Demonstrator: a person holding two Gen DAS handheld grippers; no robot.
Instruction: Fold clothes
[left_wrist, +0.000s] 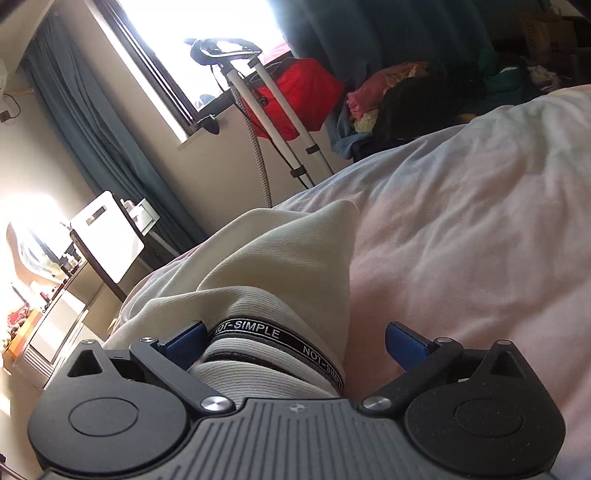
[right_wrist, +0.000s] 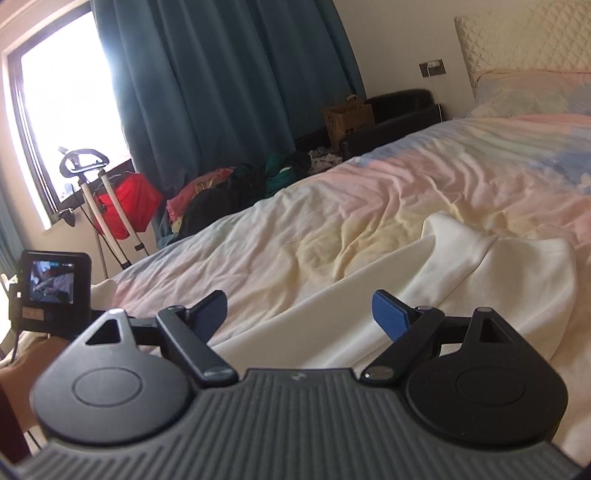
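cream garment on the bed, both grippers open

bedroom daylight floods from the window at the upper left of both views, over a pastel bedsheet that is softly rumpled. the cream garment lies on that sheet: in the left wrist view it fills the lower centre, with a ribbed hem and a black printed band bunched just in front of the left gripper. its blue pads stand wide apart with the band between them, not pressed on it. in the right wrist view the same cream cloth spreads across the lower right, and the right gripper hangs above it with jaws apart, holding nothing

judged from its ridges and drape, the cloth is light, limp and ribbed; it should bunch rather than slide, and a thick seam or the banded hem looks the surest place to pinch, since a single layer may slip free

for containers, a brown paper bag stands by the far wall; what it holds cannot be seen. a loose clothes pile sits beyond the bed edge
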